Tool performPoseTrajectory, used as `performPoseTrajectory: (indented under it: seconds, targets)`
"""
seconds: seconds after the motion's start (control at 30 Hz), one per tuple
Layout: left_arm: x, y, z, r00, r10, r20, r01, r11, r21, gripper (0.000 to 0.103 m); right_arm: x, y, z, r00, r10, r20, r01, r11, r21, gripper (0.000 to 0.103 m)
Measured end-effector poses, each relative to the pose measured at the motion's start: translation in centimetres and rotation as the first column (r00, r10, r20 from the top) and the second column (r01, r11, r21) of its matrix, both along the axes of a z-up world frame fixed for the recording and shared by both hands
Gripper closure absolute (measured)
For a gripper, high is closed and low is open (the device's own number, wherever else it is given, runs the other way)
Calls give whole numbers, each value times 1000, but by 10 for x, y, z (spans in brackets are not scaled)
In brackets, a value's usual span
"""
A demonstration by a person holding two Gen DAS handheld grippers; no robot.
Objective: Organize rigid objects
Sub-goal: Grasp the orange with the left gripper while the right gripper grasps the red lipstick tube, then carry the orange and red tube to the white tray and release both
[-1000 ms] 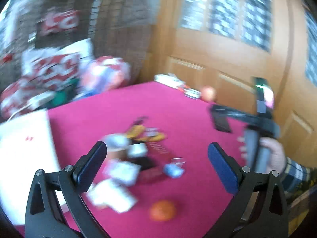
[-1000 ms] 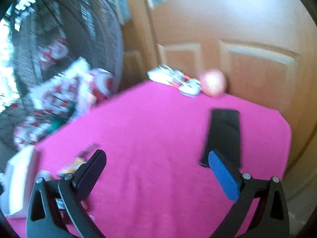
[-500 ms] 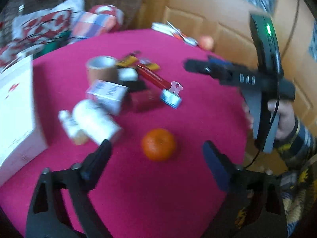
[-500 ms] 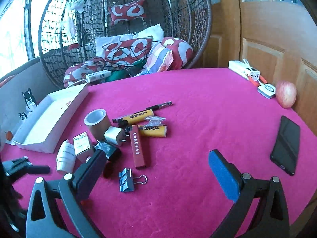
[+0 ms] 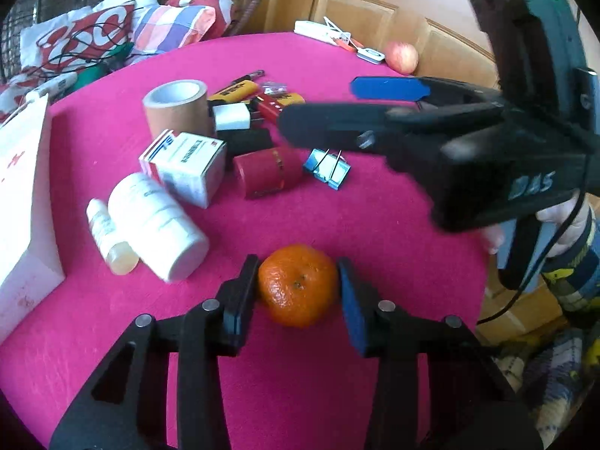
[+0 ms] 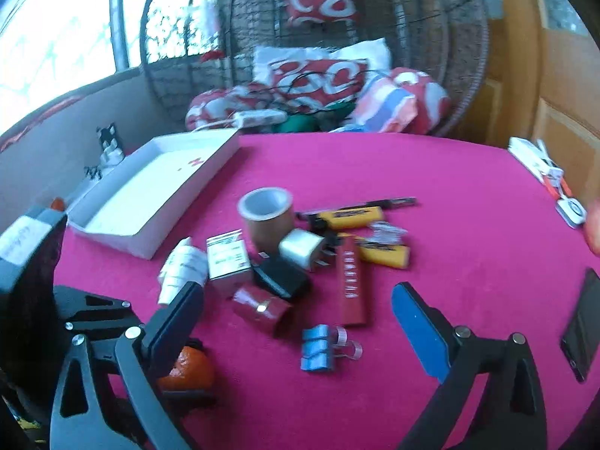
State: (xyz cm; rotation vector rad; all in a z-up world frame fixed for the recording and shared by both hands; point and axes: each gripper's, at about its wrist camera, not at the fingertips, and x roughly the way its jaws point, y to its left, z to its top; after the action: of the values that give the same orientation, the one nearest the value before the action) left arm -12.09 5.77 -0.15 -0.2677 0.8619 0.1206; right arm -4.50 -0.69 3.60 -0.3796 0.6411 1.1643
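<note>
An orange [image 5: 298, 285] rests on the pink tablecloth near the front edge. My left gripper [image 5: 298, 288] has a finger on each side of it; the jaws are closing and both pads touch its skin. In the right wrist view the same orange [image 6: 187, 371] shows behind that gripper's finger. My right gripper [image 6: 296, 292] hangs open over the clutter with nothing between its fingers, above a blue binder clip [image 6: 315, 348]. From the left wrist view the right gripper [image 5: 318, 107] reaches in from the right, held by a hand [image 5: 562, 225].
A pile lies mid-table: tape roll [image 5: 176, 107], medicine box [image 5: 187, 165], white bottle [image 5: 157, 225], small bottle [image 5: 108, 240], red cylinder [image 5: 268, 174], lighters [image 6: 352, 217], charger [image 6: 302, 247]. A white tray [image 6: 157, 195] sits left. A phone [image 6: 581, 322] and apple [image 5: 401, 56] lie right.
My left gripper sank onto the orange and narrowed from wide open until its pads touch it. The right gripper swung left and down over the clutter, staying open.
</note>
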Motion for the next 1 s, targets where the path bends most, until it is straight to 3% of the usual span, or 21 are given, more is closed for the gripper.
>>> performPoseTrajectory:
  seconds: [0.13, 0.23, 0.5, 0.6, 1.0]
  targets:
    - [-11, 1, 0, 1000, 27, 2, -27, 1000, 14, 62, -9, 15, -10, 999, 32, -23, -33, 998, -61, 30]
    - [-17, 6, 0, 998, 60, 1, -60, 998, -5, 62, -12, 25, -21, 999, 12, -39, -16, 993, -118, 40]
    - [-29, 12, -1, 994, 104, 18, -103, 994, -22, 62, -8, 36, -31, 988, -107, -108, 89, 982, -166, 44]
    - [-31, 12, 1, 993, 112, 28, -111, 994, -16, 62, -8, 41, -33, 982, -139, -124, 115, 976, -185, 54]
    - [-43, 10, 17, 989, 113, 93, -114, 993, 13, 62, -2, 18, -16, 971, -166, -170, 151, 984, -97, 56]
